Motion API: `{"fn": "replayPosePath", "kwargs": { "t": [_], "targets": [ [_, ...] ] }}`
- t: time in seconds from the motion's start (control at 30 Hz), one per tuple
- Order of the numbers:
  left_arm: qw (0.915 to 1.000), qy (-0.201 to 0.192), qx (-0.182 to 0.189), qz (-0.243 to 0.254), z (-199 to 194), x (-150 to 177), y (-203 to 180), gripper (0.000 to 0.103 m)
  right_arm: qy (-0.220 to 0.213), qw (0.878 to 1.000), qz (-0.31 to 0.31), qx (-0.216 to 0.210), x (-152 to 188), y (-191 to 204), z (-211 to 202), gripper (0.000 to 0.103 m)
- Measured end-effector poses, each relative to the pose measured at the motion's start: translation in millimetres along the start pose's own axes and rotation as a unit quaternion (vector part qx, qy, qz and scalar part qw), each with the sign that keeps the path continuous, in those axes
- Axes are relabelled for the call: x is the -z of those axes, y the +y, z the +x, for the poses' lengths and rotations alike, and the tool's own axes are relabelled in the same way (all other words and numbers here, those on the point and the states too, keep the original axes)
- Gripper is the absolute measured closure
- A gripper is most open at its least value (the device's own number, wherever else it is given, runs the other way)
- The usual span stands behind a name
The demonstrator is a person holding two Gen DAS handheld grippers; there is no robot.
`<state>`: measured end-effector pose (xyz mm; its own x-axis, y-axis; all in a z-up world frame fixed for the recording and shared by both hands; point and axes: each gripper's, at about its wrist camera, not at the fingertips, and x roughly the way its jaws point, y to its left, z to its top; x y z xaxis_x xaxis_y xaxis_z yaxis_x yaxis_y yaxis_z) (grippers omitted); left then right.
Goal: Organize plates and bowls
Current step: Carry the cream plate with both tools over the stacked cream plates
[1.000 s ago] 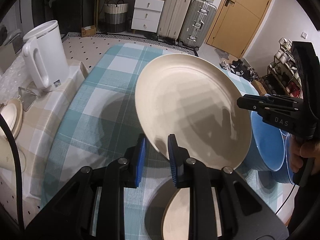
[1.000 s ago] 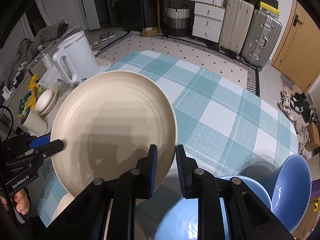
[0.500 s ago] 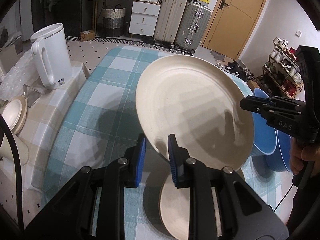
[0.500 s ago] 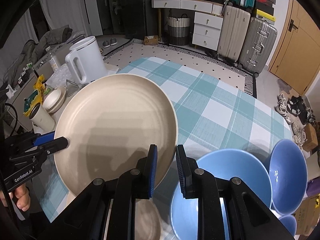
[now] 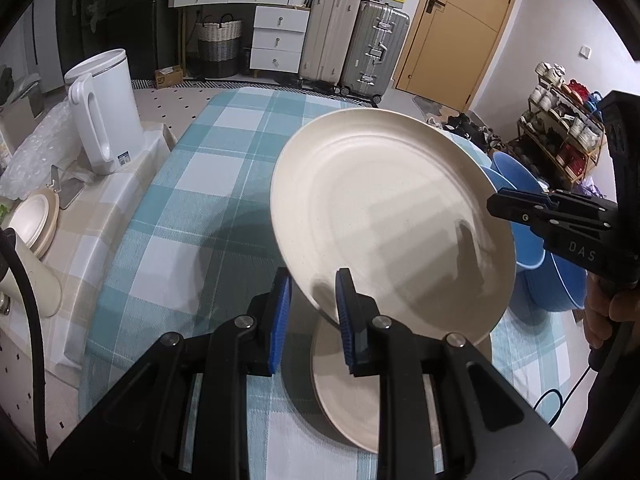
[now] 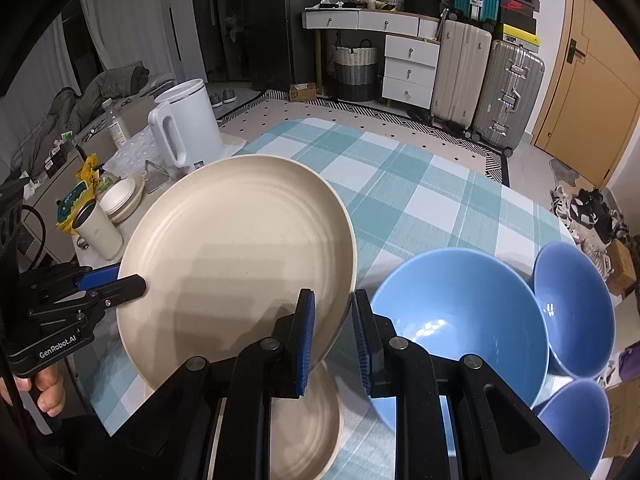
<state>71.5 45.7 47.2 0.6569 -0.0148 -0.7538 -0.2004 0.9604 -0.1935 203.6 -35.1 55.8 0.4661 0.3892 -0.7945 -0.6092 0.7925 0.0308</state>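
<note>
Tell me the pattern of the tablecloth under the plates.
The tablecloth is a teal-and-white check, clearest in the right wrist view.

left gripper [image 5: 313, 294]: jaws nearly closed, blue pads clamped on the near rim of a cream plate [image 5: 392, 224], pointing steeply down. right gripper [image 6: 333, 320]: jaws nearly closed, pads clamped on the opposite rim of the same plate, also angled down. a hand [image 5: 608, 312] wraps each gripper's handle.
</note>
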Motion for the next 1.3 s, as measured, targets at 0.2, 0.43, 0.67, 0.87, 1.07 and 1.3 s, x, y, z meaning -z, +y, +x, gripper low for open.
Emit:
{"fn": "replayPosePath", "kwargs": {
  "t": [0.2, 0.43, 0.67, 0.87, 1.07, 1.3],
  "targets": [
    [1.0, -0.001, 0.002, 0.008, -4.8, 10.0, -5.2, 0.084, -0.009, 1.0, 0.003, 0.0, 17.5, 2.2, -13.1, 0.083],
    [0.9998, 0.003, 0.003, 0.022, -5.5, 22.9, -8.9, 0.084, -0.016, 1.0, 0.011, 0.001, 36.1, 5.1, -25.8, 0.083],
    [0.9994, 0.008, 0.007, 0.033, -6.9, 38.8, -10.0, 0.084, -0.022, 1.0, 0.02, -0.001, 50.4, 8.9, -31.6, 0.083],
    [0.9991, 0.01, 0.015, 0.038, -5.5, 49.0, -6.7, 0.084, -0.024, 0.999, 0.026, 0.001, 64.7, 14.2, -36.5, 0.083],
    [0.9988, 0.014, 0.022, 0.042, -3.0, 56.3, -4.7, 0.084, -0.024, 0.999, 0.039, -0.001, 77.8, 16.2, -35.9, 0.083],
    [0.9981, 0.017, 0.03, 0.051, 3.3, 59.5, -6.1, 0.084, -0.019, 0.998, 0.054, -0.001, 94.0, 12.5, -31.6, 0.083]
  ]
}}
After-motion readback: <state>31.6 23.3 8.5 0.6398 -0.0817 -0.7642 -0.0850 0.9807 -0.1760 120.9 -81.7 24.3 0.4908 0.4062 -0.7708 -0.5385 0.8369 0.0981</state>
